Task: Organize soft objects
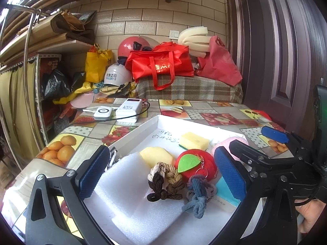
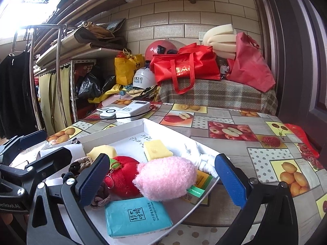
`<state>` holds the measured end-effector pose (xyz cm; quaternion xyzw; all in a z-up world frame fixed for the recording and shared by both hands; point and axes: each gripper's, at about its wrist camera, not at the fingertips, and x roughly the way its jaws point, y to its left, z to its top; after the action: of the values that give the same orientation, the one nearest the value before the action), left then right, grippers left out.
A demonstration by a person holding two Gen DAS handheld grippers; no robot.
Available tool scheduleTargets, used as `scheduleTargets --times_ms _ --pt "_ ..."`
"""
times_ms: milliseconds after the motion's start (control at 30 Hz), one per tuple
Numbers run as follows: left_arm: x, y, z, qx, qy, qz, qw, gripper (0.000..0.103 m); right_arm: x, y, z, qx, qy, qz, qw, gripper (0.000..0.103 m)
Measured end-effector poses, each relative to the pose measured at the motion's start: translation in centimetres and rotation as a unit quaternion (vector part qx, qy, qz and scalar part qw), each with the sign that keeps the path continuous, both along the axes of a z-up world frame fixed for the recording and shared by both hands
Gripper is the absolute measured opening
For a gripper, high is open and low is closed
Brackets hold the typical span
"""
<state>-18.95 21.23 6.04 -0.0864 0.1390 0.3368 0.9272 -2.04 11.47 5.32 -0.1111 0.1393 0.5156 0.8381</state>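
Observation:
A white tray [image 1: 143, 128] [image 2: 130, 128] on the table holds soft things: a white foam sheet [image 1: 130, 192], two yellow sponges [image 1: 195, 140] [image 1: 157, 156], a red plush apple [image 1: 196, 166] [image 2: 124, 175], a brown braided rope [image 1: 165, 180], a blue-grey rope [image 1: 197, 198], a pink plush [image 2: 166, 177], a teal tissue pack [image 2: 137, 216] and a white knotted cloth [image 2: 201, 159]. My left gripper [image 1: 163, 173] is open and empty, hovering over the tray's near end. My right gripper [image 2: 163, 179] is open and empty, its fingers on either side of the pink plush and apple; it also shows in the left wrist view [image 1: 274, 134].
The table has a fruit-print cloth [image 2: 245, 140]. Two white power banks [image 1: 126, 110] with a black cable lie beyond the tray. Behind are a plaid-covered bench with red bags [image 1: 161, 65], helmets [image 1: 118, 75], a shelf at left and a dark door [image 1: 286, 51] at right.

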Motion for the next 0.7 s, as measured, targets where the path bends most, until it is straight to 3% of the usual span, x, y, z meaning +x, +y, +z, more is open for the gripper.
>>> scheduleTargets --times_ms 133,700 --pt "0.1 -0.4 -0.1 0.012 0.008 0.006 0.9999 0.103 0.1 -0.7 -0.1 -0.003 0.005 -0.007 1.000 0.103" --pt "-0.5 -2.3 -0.7 -0.006 0.018 0.005 0.9998 0.103 -0.7 -3.8 -0.3 -0.010 -0.002 -0.003 1.000 0.103"
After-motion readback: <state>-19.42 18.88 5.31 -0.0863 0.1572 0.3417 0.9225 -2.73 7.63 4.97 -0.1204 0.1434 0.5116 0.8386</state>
